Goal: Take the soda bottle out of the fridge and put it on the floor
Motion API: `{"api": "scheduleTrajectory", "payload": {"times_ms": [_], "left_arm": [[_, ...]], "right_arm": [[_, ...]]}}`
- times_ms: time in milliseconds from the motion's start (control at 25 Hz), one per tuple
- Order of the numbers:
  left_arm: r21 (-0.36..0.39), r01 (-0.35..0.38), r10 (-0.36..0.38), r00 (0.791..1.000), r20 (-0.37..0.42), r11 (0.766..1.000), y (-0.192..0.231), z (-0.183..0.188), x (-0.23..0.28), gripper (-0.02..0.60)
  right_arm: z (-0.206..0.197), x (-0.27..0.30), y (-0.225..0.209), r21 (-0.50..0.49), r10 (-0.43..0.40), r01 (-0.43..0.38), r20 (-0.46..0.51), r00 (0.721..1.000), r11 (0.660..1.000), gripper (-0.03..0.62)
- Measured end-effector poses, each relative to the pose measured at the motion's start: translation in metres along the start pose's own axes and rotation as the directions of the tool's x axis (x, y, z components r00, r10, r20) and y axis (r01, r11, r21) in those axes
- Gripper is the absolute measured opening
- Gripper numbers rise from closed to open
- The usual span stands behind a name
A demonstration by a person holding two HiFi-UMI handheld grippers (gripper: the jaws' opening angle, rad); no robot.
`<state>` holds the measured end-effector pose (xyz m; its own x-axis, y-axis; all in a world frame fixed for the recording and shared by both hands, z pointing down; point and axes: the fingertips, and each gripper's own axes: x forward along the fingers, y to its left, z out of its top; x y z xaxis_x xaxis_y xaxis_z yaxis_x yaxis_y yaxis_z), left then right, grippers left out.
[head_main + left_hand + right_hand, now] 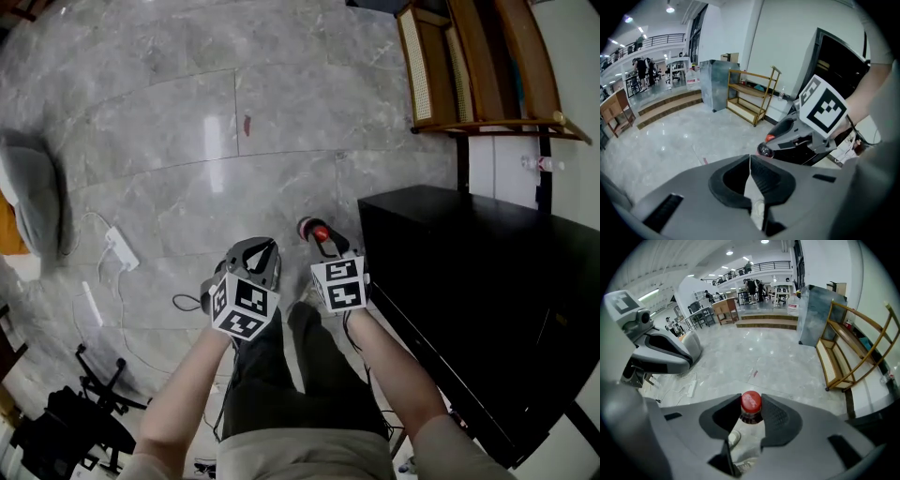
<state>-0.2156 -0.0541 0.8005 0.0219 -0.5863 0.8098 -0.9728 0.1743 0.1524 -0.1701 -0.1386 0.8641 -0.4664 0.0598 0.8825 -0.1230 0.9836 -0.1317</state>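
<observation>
Above the floor (187, 141), beside the fridge (469, 272), your right gripper (751, 412) pinches the soda bottle (320, 232) by its capped neck; your left gripper (749, 161) is closed, empty. Released tilted, the bottle may topple and roll.

Bright ceiling lights (730, 252) glare on the glossy floor (281, 112); fisheye edges darken.

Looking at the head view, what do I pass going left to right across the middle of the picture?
grey cushion → white power strip → left tool, shut and empty → right tool gripping the soda bottle at its red cap → black fridge
</observation>
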Motion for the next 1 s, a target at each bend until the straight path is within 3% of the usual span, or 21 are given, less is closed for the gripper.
{"api": "scheduleTrajectory", "payload": {"times_ms": [240,400,800,1000], "left_arm": [[0.091,0.013,-0.016,0.999,0.032,0.996,0.010,-0.042,0.058,0.008],[0.105,0.025,-0.024,1.000,-0.013,0.994,0.011,-0.083,0.102,0.008],[-0.029,0.042,-0.045,0.992,-0.114,0.999,0.010,-0.181,0.178,0.008],[-0.116,0.026,-0.049,0.980,-0.194,0.993,0.006,-0.229,0.213,0.008]], "right_arm": [[-0.034,0.063,0.008,-0.044,0.022,-0.025,-0.066,0.998,0.999,0.112],[-0.063,0.097,0.008,-0.046,0.017,-0.021,-0.089,0.996,0.999,0.112],[-0.141,0.177,0.015,-0.087,0.038,-0.055,-0.187,0.982,0.995,0.112],[-0.176,0.216,0.012,0.043,0.074,-0.065,-0.237,0.969,0.997,0.112]]}}
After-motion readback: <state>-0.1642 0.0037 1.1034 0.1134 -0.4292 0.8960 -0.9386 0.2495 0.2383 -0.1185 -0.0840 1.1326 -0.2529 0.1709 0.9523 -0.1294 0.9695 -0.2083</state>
